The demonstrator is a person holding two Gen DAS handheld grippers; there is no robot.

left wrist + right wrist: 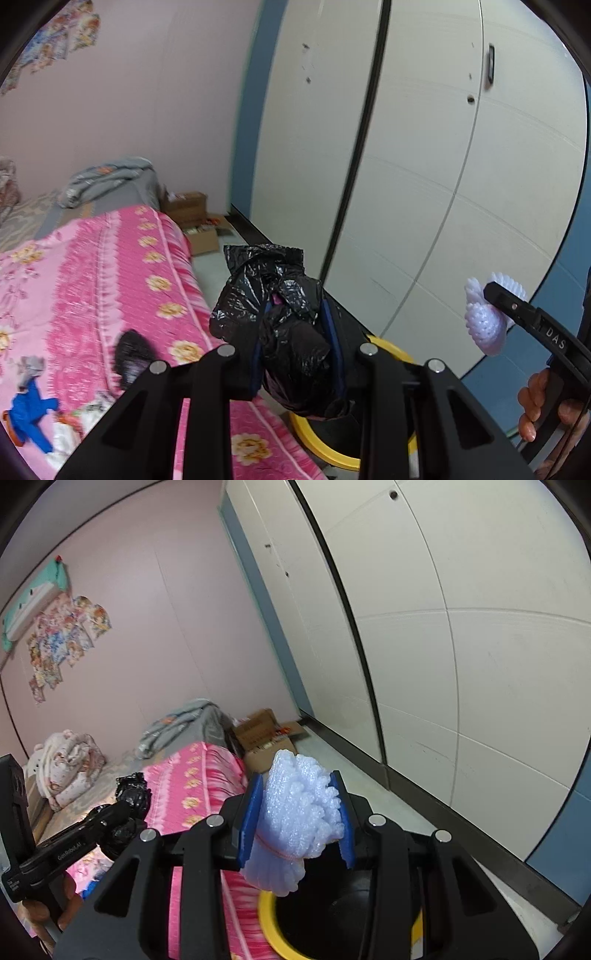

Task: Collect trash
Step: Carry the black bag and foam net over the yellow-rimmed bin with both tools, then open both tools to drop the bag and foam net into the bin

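Note:
My left gripper (295,314) is shut on a crumpled black plastic bag (284,332) and holds it in the air above the yellow-rimmed bin (325,448). My right gripper (297,790) is shut on a white foam net wad (295,819), held just above the same bin (269,919), whose inside is black. The left wrist view shows the right gripper and its foam wad (480,317) at the right edge. The right wrist view shows the left gripper with the black bag (131,797) at the left.
A bed with a pink flowered cover (92,295) lies left of the bin, with folded blankets (70,768) at its far end. Open cardboard boxes (266,738) sit on the floor beyond. A white wardrobe (443,166) lines the right side.

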